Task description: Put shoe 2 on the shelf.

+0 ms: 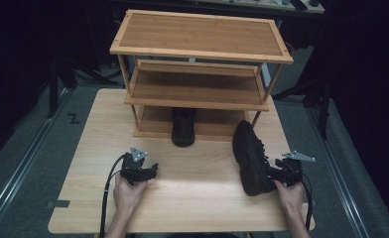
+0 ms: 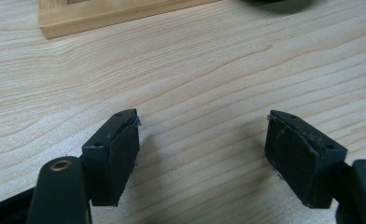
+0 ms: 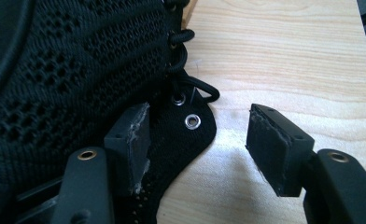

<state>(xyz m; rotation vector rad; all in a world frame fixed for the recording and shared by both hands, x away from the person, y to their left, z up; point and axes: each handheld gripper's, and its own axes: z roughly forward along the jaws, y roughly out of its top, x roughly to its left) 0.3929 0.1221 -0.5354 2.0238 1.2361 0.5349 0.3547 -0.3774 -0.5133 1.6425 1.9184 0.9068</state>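
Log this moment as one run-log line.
left claw: open, over bare table | right claw: open at black shoe collar, not clamped | second shoe: on rack bottom shelf

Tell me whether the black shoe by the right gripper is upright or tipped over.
Tipped. The black shoe lies on its side on the table, its mesh upper and laces facing the open right gripper.

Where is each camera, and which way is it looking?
High view: above the person's side, facing forward and down at the table, rack and two shoes; both hands and grippers show.
Left gripper view: on the left gripper, facing bare table and the rack's base; its open jaws show.
Right gripper view: on the right gripper, facing the near shoe; its jaws stand open around the shoe's eyelet flap.
Shared: high and right gripper views both show that shoe.
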